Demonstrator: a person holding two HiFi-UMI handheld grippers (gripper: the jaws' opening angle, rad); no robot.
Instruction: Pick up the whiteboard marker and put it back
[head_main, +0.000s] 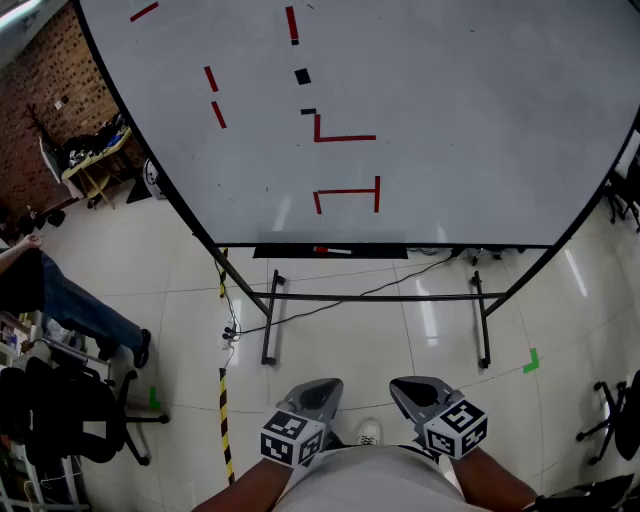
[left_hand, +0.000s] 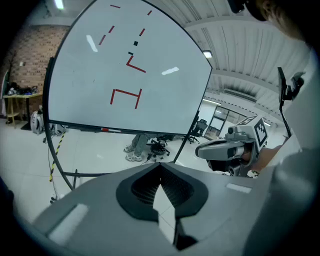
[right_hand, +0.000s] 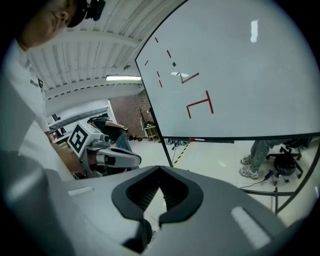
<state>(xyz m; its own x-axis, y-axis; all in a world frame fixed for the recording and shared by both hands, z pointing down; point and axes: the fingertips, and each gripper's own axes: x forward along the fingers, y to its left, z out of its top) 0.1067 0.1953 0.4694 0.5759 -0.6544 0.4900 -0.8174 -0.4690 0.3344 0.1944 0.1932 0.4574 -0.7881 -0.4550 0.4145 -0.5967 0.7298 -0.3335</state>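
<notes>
I hold both tools low and near my body, because the work has not begun. The left gripper (head_main: 320, 386) has its jaws pressed together with nothing between them, and the right gripper (head_main: 406, 386) is the same, closed and empty. They point forward at the whiteboard (head_main: 450, 90), side by side and a little apart.

The whiteboard marker (head_main: 333, 250) lies flat in the dark tray (head_main: 385, 250) along the lower edge of the board, a little left of the tray's middle. I think it lies there because this is its resting place, so I must take it out and then return it to the same tray. It is well away from both grippers, so I judge that I must first step closer, over the floor where a cable (head_main: 400, 283) runs between the legs of the stand.

The marker is very small in all views. I see a red part and a pale part, but I cannot tell which end is the cap, or whether it touches the tray's lip. A person (head_main: 60, 300) at the left is cut off by the frame edge.
</notes>
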